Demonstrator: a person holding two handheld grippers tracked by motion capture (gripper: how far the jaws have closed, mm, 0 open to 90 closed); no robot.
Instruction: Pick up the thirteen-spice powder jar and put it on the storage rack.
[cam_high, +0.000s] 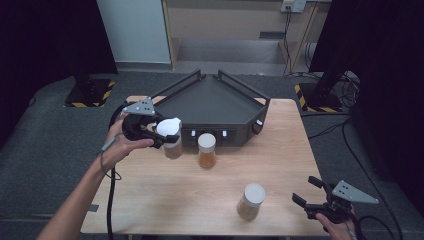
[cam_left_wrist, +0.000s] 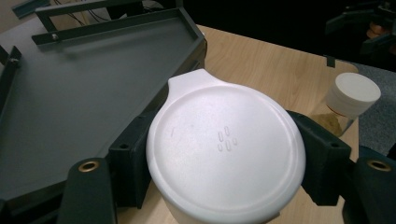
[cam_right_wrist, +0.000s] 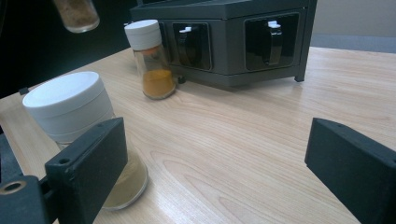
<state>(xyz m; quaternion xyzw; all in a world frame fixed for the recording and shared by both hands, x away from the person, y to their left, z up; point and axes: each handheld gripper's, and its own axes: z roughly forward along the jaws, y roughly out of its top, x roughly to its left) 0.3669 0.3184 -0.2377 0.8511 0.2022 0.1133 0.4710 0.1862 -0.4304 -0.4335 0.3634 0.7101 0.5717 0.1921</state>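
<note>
My left gripper (cam_high: 161, 134) is shut on a spice jar (cam_high: 171, 137) with a white flip lid (cam_left_wrist: 226, 144), held in the air just in front of the dark rack's (cam_high: 210, 102) left end. An orange-spice jar (cam_high: 206, 150) stands on the table before the rack's front panel; it also appears in the right gripper view (cam_right_wrist: 152, 60). A wide tan-spice jar (cam_high: 251, 201) with a white lid stands near the front edge. My right gripper (cam_high: 308, 194) stands open just right of that jar (cam_right_wrist: 74, 121), with nothing between its jaws.
The dark rack has a flat tray top (cam_left_wrist: 84, 93) with raised rails and knobbed compartments in its front (cam_right_wrist: 271, 42). The wooden table (cam_high: 165, 195) ends close to my right gripper. Carpet, cables and dark stands surround it.
</note>
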